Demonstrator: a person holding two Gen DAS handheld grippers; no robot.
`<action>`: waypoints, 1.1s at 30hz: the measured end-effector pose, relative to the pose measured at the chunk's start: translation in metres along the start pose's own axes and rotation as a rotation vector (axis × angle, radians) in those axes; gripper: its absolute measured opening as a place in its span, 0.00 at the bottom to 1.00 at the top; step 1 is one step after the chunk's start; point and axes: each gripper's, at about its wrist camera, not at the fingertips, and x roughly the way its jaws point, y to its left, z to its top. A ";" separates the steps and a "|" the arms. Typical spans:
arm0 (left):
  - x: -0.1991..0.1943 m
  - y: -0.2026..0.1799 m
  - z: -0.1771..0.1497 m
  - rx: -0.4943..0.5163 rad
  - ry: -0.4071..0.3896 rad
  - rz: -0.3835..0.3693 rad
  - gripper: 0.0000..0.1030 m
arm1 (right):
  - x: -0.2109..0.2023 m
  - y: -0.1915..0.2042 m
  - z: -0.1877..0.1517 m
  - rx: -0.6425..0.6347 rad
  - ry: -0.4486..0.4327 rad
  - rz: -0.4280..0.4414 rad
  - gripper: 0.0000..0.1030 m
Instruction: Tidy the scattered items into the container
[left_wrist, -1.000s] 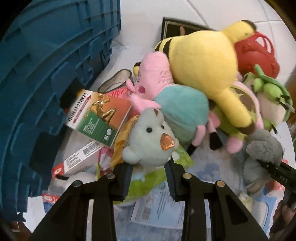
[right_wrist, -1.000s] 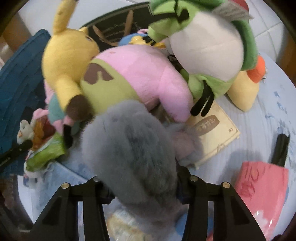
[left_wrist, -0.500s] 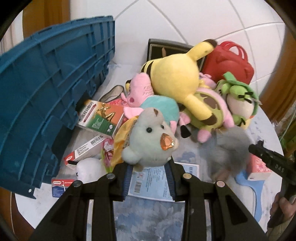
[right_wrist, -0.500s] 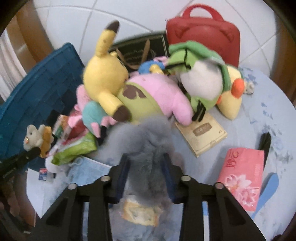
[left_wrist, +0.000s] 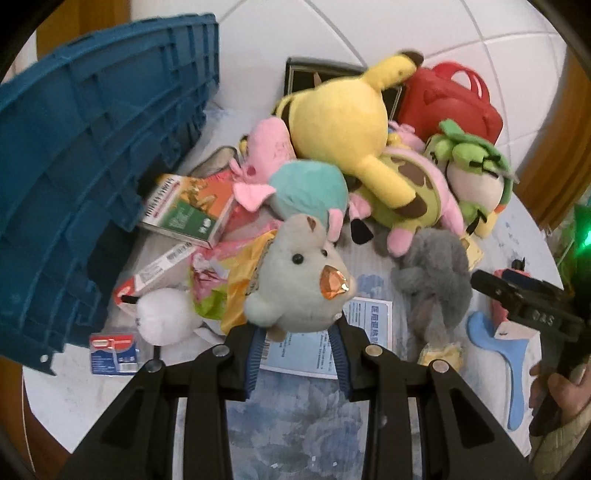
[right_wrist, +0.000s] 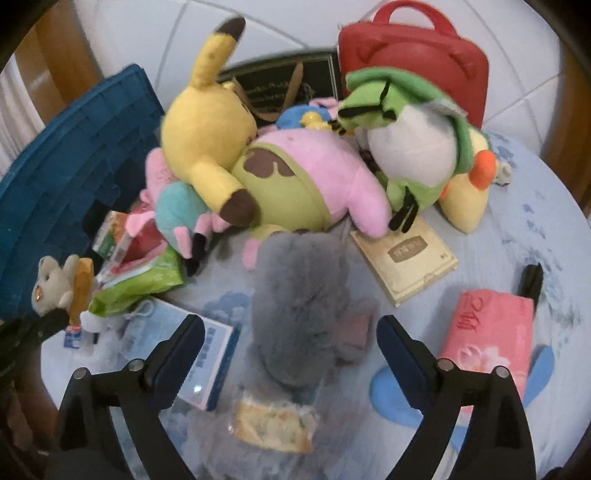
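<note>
My left gripper (left_wrist: 297, 332) is shut on a small pale mouse plush (left_wrist: 295, 284) with an orange gem on its face, held above the table to the right of the blue crate (left_wrist: 74, 166). In the right wrist view the same mouse plush (right_wrist: 51, 284) shows at far left, in front of the crate (right_wrist: 66, 166). My right gripper (right_wrist: 290, 325) is opening, its jaws wide apart. A grey furry plush (right_wrist: 299, 295) lies between them on the tablecloth, with neither pad touching it. The grey plush (left_wrist: 432, 280) also shows in the left wrist view, lying below the pile.
A heap of toys fills the table's back: a yellow plush (right_wrist: 207, 136), a pink and green plush (right_wrist: 306, 177), a green bird plush (right_wrist: 410, 140) and a red bag (right_wrist: 413, 55). A beige box (right_wrist: 406, 258), a pink tissue pack (right_wrist: 487, 332) and a blue-white box (right_wrist: 207, 354) lie nearer.
The right gripper's jaws have sprung apart and let go of the grey plush, which now lies on the table. Both grippers have drawn back and upward. The left still holds the mouse plush.
</note>
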 end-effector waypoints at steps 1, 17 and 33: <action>0.008 -0.002 0.000 0.005 0.011 -0.001 0.32 | 0.010 0.001 0.002 -0.002 0.012 -0.003 0.92; 0.122 -0.040 -0.007 0.079 0.129 0.025 0.34 | 0.109 0.000 -0.012 -0.080 0.164 -0.076 0.75; 0.041 -0.049 -0.007 0.077 0.004 -0.013 0.11 | 0.025 0.004 -0.016 -0.059 0.008 -0.023 0.47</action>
